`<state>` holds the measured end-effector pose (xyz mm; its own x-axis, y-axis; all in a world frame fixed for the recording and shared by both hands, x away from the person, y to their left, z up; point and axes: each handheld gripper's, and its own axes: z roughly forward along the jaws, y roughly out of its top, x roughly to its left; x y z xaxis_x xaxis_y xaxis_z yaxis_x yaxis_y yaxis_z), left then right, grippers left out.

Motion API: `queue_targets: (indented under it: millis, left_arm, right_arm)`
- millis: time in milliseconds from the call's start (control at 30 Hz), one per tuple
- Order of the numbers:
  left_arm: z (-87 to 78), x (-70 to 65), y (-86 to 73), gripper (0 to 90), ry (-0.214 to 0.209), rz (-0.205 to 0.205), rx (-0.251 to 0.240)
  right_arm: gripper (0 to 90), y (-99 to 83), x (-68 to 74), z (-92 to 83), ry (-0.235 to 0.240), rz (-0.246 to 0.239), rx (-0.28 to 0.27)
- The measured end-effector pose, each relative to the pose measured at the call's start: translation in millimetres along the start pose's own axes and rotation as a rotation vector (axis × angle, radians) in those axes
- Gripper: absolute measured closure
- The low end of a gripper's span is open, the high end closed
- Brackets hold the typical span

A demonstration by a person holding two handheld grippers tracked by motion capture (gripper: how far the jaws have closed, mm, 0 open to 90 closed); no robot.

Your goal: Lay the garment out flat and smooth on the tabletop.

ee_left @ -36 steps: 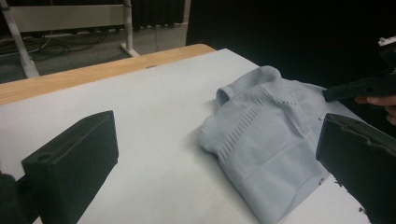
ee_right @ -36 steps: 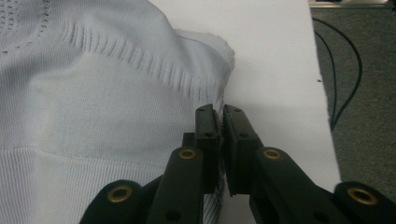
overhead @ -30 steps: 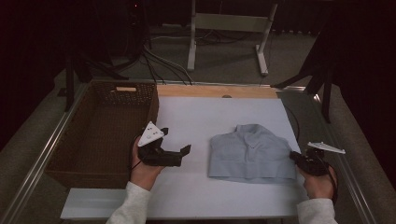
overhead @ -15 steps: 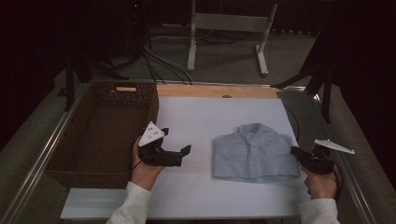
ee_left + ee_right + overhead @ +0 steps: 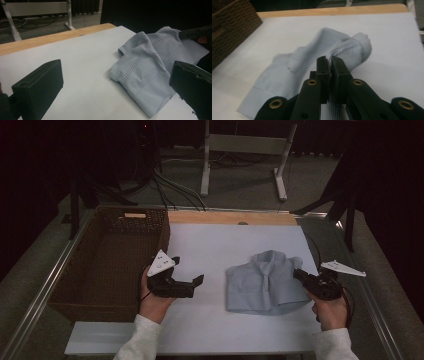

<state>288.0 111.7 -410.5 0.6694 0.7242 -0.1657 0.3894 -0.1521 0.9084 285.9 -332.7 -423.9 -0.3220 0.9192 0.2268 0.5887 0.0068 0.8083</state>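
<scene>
A light blue knitted shirt (image 5: 262,280) lies folded on the white table top (image 5: 220,245), right of the middle. My right gripper (image 5: 298,274) is shut on the shirt's right edge, and the cloth (image 5: 312,57) bunches up toward its jaws. In the right gripper view the right gripper (image 5: 329,62) has both jaws pressed together with fabric between them. My left gripper (image 5: 189,270) rests left of the shirt, open, with nothing between its fingers. In the left gripper view the shirt (image 5: 150,65) lies ahead of the left gripper (image 5: 117,72), apart from it.
A brown wicker basket (image 5: 165,232) stands on the left side of the table, close to my left hand; its corner (image 5: 232,27) is seen from the right gripper. A wooden strip (image 5: 230,217) edges the table's far side. Metal stand legs (image 5: 205,165) rise beyond.
My right gripper has moved right and a little up, still shut on the shirt, and the shirt has slid right with it. The left gripper has stayed still.
</scene>
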Motion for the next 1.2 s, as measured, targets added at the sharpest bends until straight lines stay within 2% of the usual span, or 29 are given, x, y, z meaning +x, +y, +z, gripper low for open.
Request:
queue_targets:
  millis: [500, 700, 933, 1200]
  left_arm:
    - [-1.9, 0.9, 0.9, 0.1, -0.002, -0.001, -0.006]
    - [-2.6, 0.6, 1.5, 0.1, -0.001, -0.002, -0.012]
    - [-3.7, 0.6, 2.1, 0.1, 0.000, -0.002, -0.014]
    - [-3.9, 0.2, 2.3, 0.1, -0.001, 0.000, -0.015]
  right_arm:
    - [85.6, 22.0, 57.4, 29.2, 0.125, -0.115, 0.029]
    - [85.5, 25.4, 74.1, 38.2, 0.173, -0.128, 0.037]
    - [85.5, 30.3, 88.4, 43.3, 0.203, -0.148, 0.037]
    - [85.5, 36.9, 112.6, 52.0, 0.254, -0.178, 0.037]
